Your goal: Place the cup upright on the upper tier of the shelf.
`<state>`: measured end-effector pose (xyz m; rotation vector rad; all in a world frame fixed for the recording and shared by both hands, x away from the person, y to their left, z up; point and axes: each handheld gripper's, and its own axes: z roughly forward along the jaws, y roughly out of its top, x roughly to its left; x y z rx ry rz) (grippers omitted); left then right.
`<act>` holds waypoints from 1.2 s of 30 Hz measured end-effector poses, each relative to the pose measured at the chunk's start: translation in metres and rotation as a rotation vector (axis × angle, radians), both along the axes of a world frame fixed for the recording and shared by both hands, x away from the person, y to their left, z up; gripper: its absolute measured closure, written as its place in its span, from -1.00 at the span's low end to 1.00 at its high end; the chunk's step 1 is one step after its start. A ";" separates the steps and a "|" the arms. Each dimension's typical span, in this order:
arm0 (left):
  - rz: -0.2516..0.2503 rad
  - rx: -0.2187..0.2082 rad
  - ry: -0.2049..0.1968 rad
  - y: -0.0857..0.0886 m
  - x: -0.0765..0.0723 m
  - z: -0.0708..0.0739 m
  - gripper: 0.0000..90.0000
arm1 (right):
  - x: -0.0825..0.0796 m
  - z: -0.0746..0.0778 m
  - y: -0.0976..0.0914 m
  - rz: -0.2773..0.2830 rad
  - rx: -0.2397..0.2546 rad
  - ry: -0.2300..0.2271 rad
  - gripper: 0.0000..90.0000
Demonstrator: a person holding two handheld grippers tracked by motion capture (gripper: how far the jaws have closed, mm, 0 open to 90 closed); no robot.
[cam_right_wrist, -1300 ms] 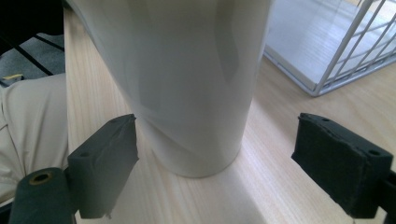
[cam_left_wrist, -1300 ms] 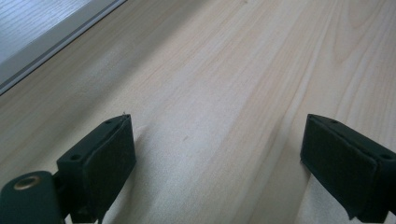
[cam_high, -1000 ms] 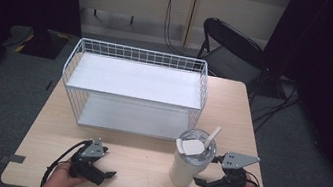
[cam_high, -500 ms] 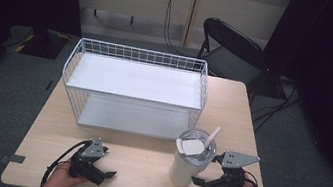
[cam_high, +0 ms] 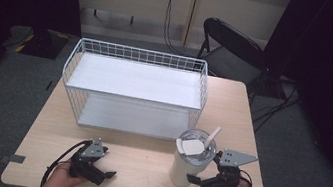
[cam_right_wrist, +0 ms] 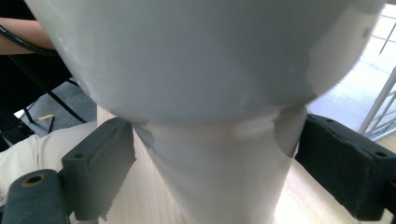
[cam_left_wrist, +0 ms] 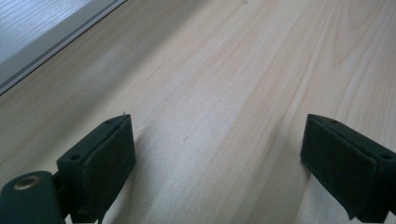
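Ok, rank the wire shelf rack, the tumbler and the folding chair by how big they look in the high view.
1. Wire shelf rack, clearly largest.
2. Folding chair, though it stands farther off behind the table and is partly hidden.
3. Tumbler, smallest.

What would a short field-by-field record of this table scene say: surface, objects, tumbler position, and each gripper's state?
surface: light wooden table
rack: white two-tier wire shelf rack at the far side, both shelves bare
tumbler: white lidded tumbler with a straw, upright near the front right
left gripper: open, low over bare wood
right gripper: open, jaws straddling the tumbler's narrow base, a gap visible on each side
background: black folding chair behind the table
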<state>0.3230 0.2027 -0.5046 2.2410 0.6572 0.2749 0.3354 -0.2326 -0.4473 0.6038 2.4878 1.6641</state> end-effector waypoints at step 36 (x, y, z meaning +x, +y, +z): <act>0.002 -0.001 0.001 0.000 0.000 0.000 -0.79 | 0.000 -0.006 0.006 -0.010 0.035 -0.051 -0.81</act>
